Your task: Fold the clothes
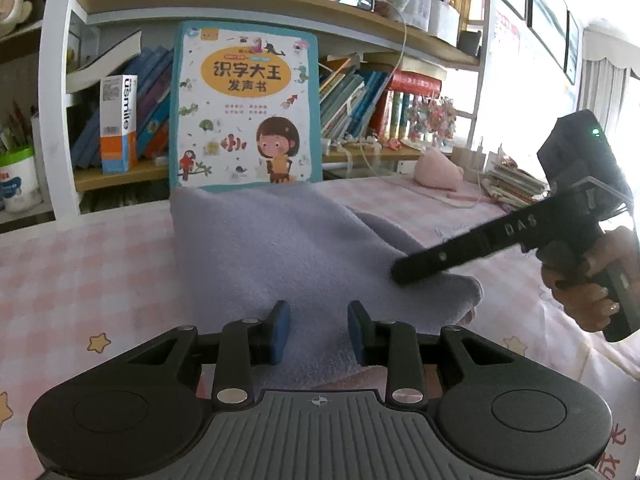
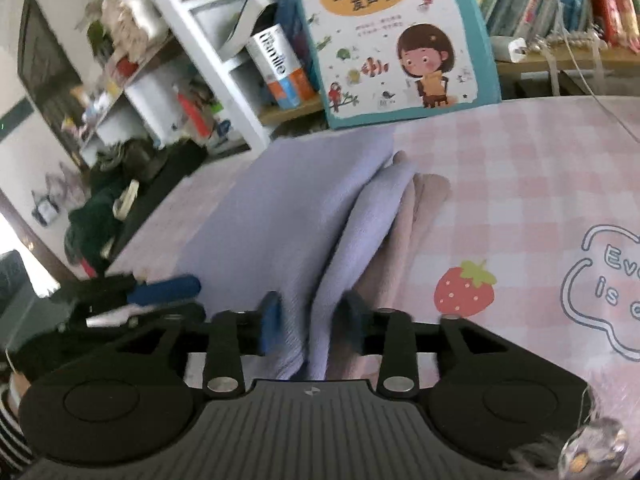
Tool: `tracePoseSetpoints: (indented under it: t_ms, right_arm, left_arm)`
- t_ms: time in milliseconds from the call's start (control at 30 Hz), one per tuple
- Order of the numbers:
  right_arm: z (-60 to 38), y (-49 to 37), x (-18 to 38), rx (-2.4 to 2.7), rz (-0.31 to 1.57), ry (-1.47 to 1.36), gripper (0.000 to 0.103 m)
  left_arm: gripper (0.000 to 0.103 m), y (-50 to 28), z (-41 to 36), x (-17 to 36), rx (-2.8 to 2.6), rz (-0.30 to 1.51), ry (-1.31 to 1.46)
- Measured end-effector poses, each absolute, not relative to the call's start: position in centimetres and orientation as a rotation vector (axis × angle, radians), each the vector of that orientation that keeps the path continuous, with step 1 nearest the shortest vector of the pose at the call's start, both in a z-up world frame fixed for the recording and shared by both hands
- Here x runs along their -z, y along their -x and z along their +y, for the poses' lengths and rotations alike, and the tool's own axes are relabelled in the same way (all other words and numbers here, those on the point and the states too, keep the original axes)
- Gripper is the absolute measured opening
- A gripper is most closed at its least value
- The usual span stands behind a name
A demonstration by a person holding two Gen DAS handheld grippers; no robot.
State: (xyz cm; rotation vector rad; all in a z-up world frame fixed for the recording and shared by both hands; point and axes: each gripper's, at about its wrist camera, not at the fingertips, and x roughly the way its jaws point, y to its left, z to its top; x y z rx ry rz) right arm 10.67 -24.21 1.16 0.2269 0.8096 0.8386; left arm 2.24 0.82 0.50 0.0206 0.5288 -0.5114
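Observation:
A lavender garment (image 1: 280,248) lies folded on the pink checked tablecloth (image 1: 80,264). My left gripper (image 1: 319,332) is low over its near edge. The blue pads stand apart, with flat cloth showing between them. In the same view my right gripper (image 1: 404,274), held by a hand (image 1: 592,280), rests its black fingers on the garment's right side. In the right wrist view the garment (image 2: 304,200) shows two lavender folds over a beige layer (image 2: 424,200). My right gripper (image 2: 311,318) is blurred and straddles a fold, its pads apart. The left gripper (image 2: 172,292) is at the left.
A tall children's book (image 1: 246,108) stands just behind the garment. Shelves packed with books (image 1: 352,96) rise behind it. A pink object (image 1: 436,168) and a stack of booklets (image 1: 516,184) lie at the back right, with a thin cable nearby.

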Motion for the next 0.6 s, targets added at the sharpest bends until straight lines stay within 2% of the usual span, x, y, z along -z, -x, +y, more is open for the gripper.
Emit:
tracePoseSetpoints:
  t_ms: [67,133,167,267,367,500,600]
  right_arm:
    - [-24.2,-11.1,-1.2,-0.830,0.803,-0.245,0.041]
    - [-23.1,-11.6,-1.3,-0.817,0.796,-0.227,0.037]
    - [-22.5,-11.3,-1.7,-0.815,0.776,-0.187,0.020]
    - [-21.1,-9.1,-3.2,-0.799,0.657,-0.004,0.012]
    - [-19.7,-6.5,-4.1,-0.773,0.519,0.198,0.012]
    - [-21.0,-9.8,-1.2,-0.750,0.689,0.028,0.015]
    - [-22.2,-10.7,-0.9,-0.762,0.745,-0.084,0.019]
  left_arm:
    - [0.031,-2.3,0.9,-0.6,0.510,0.531,-0.011]
    - [0.031,-2.4,0.9,-0.6,0.509,0.532,-0.004]
    - [0.031,-2.4,0.8,-0.6,0.510,0.530,-0.009]
    - [0.032,-2.4,0.7,-0.6,0.512,0.524,-0.032]
    - [0.032,-2.4,0.6,-0.6,0.514,0.525,-0.032]
    - [0.033,-2.5,0.6,-0.5,0.516,0.526,-0.032]
    - [0.033,-2.2,0.6,-0.8,0.503,0.510,-0.042]
